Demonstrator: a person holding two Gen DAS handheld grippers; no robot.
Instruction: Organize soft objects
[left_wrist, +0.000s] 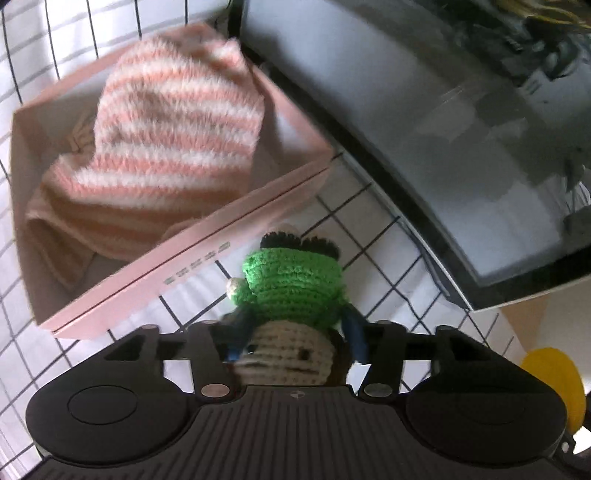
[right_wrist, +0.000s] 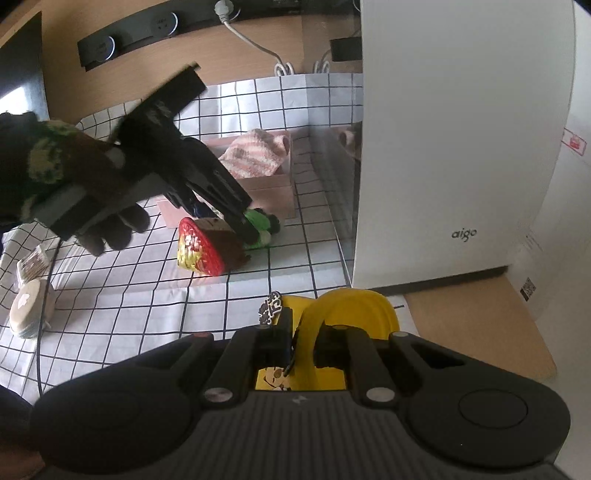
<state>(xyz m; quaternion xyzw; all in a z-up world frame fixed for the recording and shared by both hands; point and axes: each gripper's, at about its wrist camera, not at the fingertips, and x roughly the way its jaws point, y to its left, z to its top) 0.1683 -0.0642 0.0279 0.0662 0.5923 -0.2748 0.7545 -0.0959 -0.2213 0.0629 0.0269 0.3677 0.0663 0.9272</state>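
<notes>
A crocheted toy (left_wrist: 291, 284) with a green top, cream middle and red-yellow base (right_wrist: 199, 251) lies on its side on the checked cloth, just in front of a pink box (left_wrist: 207, 254). My left gripper (left_wrist: 295, 332) points down over the toy, jaws open, one finger on each side of it. A pink-and-white striped fuzzy knit (left_wrist: 177, 129) fills the pink box. My right gripper (right_wrist: 304, 343) is shut on the wall of a yellow soft slipper (right_wrist: 354, 310) with a black-and-white charm, close to the cloth.
A white computer case (right_wrist: 443, 147) with a glass side (left_wrist: 443, 129) stands right of the box. A gloved hand (right_wrist: 110, 225) holds the left gripper. Round pads (right_wrist: 26, 310) and a cable lie at the left. A power strip (right_wrist: 129, 40) sits at the back.
</notes>
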